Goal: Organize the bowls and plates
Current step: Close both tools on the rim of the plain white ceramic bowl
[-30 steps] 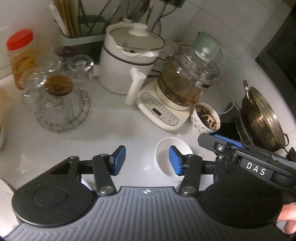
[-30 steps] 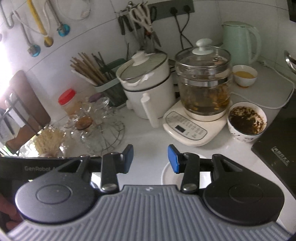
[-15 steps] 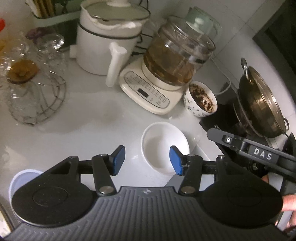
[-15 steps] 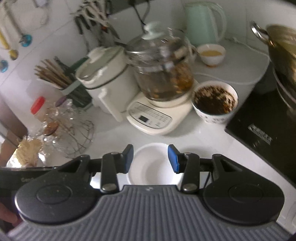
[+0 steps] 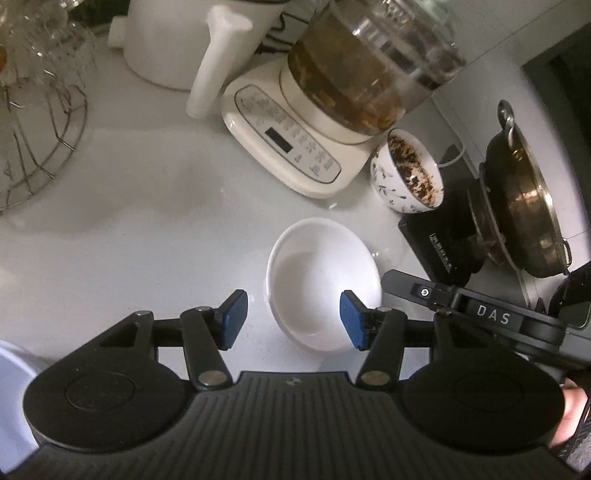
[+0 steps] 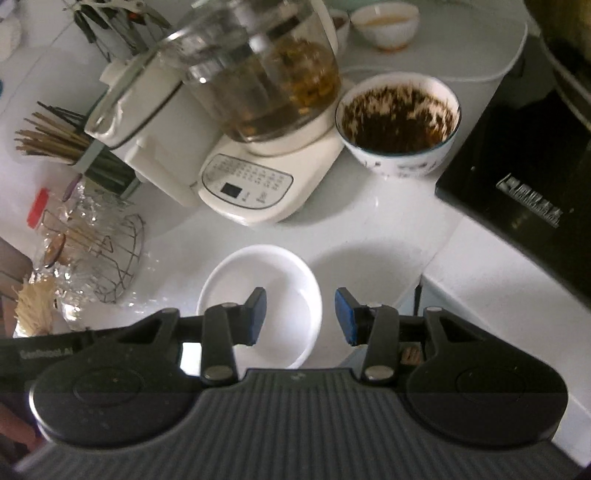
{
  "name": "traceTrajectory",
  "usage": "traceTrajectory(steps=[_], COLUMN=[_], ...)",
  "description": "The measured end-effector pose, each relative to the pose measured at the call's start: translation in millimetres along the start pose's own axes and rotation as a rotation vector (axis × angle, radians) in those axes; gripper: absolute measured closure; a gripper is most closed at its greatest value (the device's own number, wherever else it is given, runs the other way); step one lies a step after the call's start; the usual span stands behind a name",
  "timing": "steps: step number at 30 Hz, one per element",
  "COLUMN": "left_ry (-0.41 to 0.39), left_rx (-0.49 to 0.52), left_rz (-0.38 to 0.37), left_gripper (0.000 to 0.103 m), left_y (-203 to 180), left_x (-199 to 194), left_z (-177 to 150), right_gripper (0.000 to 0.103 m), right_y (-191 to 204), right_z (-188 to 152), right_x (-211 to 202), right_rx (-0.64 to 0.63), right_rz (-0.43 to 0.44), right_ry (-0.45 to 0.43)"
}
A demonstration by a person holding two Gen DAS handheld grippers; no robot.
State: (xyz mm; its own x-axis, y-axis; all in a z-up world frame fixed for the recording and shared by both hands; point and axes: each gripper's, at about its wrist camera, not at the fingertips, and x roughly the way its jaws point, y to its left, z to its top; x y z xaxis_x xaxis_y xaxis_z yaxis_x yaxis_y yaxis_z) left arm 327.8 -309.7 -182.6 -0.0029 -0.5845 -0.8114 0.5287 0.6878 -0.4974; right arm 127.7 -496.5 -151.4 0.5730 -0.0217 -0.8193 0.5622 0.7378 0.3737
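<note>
An empty white bowl [image 5: 321, 280] stands on the white counter; it also shows in the right wrist view [image 6: 262, 291]. My left gripper [image 5: 293, 319] is open, just above the bowl's near rim, with the right pad over the rim. My right gripper [image 6: 299, 317] is open above the bowl's right rim, with the left pad over the inside and the right pad outside it. A patterned bowl [image 6: 399, 122] with dark residue stands by the kettle base. A small bowl [image 6: 384, 22] of yellowish liquid sits at the back. A white rim [image 5: 11, 398] shows at lower left.
A glass kettle on a cream base [image 5: 295, 144], a white pot [image 5: 177, 44], a wire rack with glasses [image 5: 33, 110], a black induction hob [image 6: 524, 192] with a steel wok [image 5: 524, 199], and a chopstick holder [image 6: 55, 144] crowd the counter. The counter edge drops at right [image 6: 424, 284].
Both grippers have moved forward and down toward the white bowl, which now looms larger between the fingers. Both stay open.
</note>
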Motion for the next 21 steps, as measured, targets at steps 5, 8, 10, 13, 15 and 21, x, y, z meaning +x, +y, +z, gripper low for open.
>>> traceTrajectory(steps=[5, 8, 10, 13, 15, 21], left_ry=[0.03, 0.041, 0.049, 0.064, 0.071, 0.087], left_rx=[-0.014, -0.02, -0.02, -0.027, -0.035, -0.01], left_rz=[0.023, 0.051, 0.053, 0.062, 0.064, 0.082], left_gripper=[0.042, 0.043, 0.046, 0.054, 0.059, 0.073], left_y=[4, 4, 4, 5, 4, -1], left_x=[13, 20, 24, 31, 35, 39], left_z=[7, 10, 11, 12, 12, 14], right_gripper=[0.059, 0.059, 0.062, 0.067, 0.07, 0.076], right_y=[-11, -16, -18, -20, -21, -26], right_z=[-2, -4, -6, -8, -7, -3], right_x=[17, 24, 28, 32, 33, 41], right_rx=[0.071, 0.105, 0.122, 0.133, 0.134, 0.163], right_rz=[0.021, 0.007, 0.024, 0.036, 0.037, 0.058], right_ry=[0.062, 0.076, 0.096, 0.121, 0.124, 0.15])
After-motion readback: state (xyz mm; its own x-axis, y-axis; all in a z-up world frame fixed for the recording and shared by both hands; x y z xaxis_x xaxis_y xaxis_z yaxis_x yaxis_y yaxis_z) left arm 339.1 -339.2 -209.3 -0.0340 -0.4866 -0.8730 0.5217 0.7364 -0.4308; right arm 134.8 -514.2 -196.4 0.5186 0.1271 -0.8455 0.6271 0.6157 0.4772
